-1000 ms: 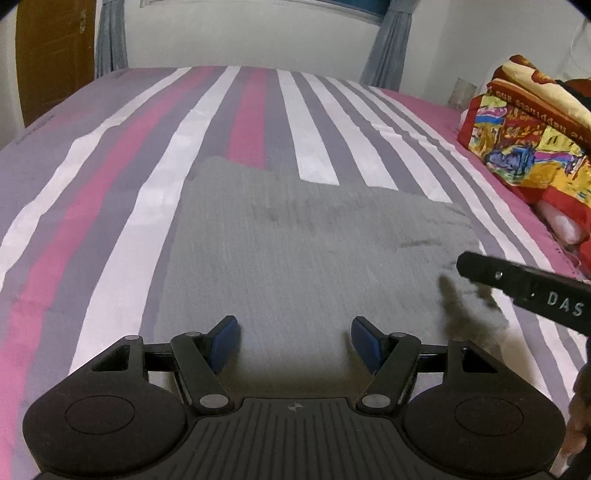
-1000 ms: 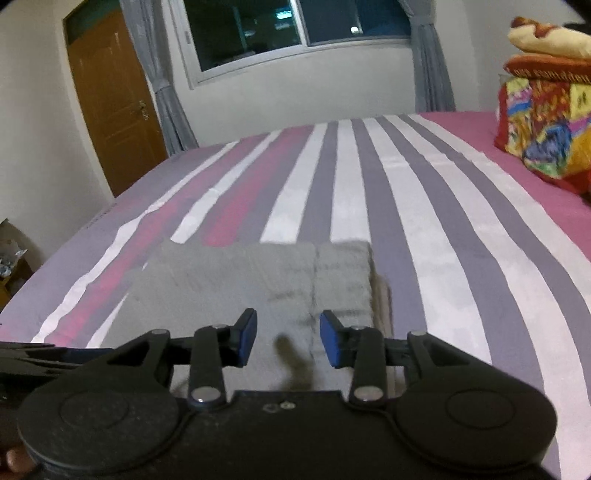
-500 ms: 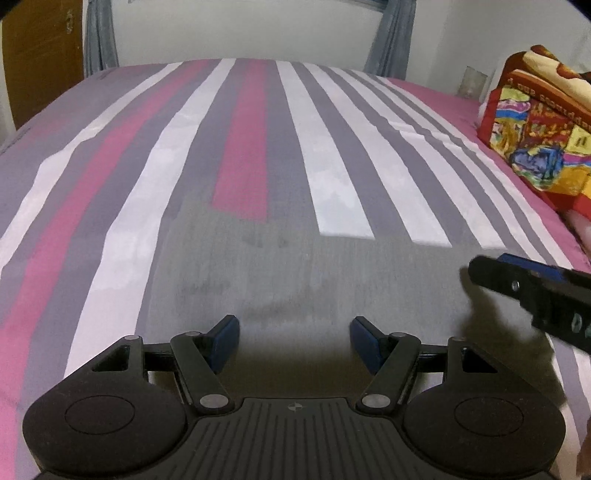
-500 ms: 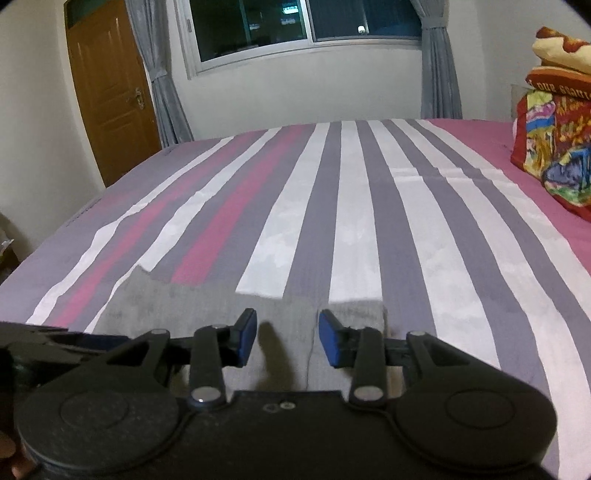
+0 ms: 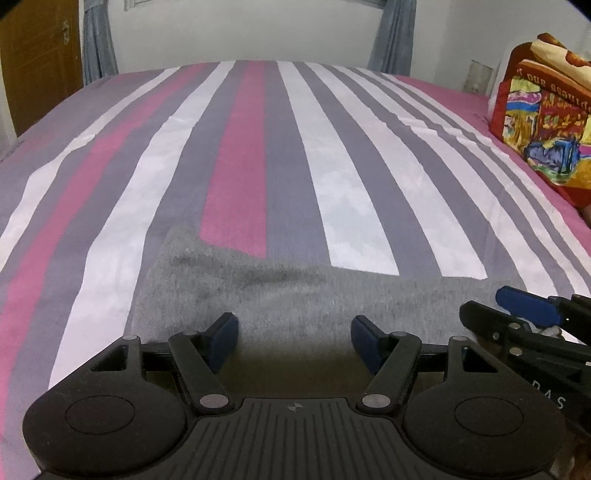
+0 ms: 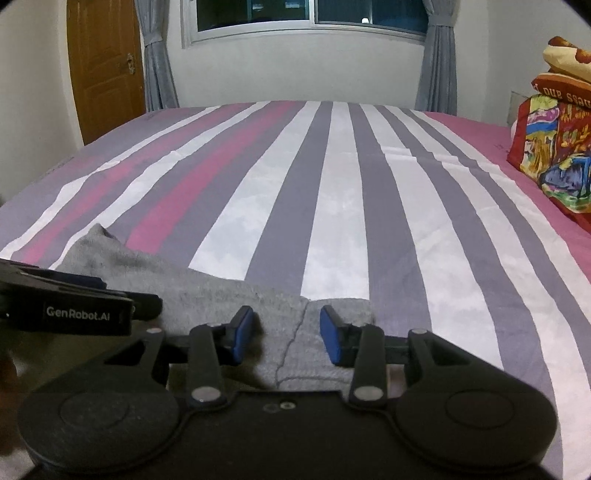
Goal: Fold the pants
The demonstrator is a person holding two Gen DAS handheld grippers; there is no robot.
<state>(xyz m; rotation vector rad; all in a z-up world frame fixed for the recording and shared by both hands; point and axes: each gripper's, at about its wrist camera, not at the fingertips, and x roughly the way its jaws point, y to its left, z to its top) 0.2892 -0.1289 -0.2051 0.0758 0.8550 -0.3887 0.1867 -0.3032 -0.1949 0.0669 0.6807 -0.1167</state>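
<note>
The grey pants [image 5: 288,295] lie folded flat on the striped bed [image 5: 258,147], at the near edge. My left gripper [image 5: 293,341] is open and empty, above the near part of the pants. My right gripper [image 6: 286,338] is open and empty over the right end of the pants [image 6: 207,291], where a seam runs between the fingers. The right gripper also shows at the right of the left wrist view [image 5: 524,317], and the left gripper at the left of the right wrist view [image 6: 74,306].
A stack of colourful folded blankets [image 5: 546,136] sits on the bed's right side, also in the right wrist view [image 6: 554,147]. A wooden door [image 6: 107,66], curtains and a window [image 6: 306,14] stand beyond the bed's far end.
Both grippers have pulled back toward the near edge and tilted up, so less of the pants shows. Both stayed open and empty.
</note>
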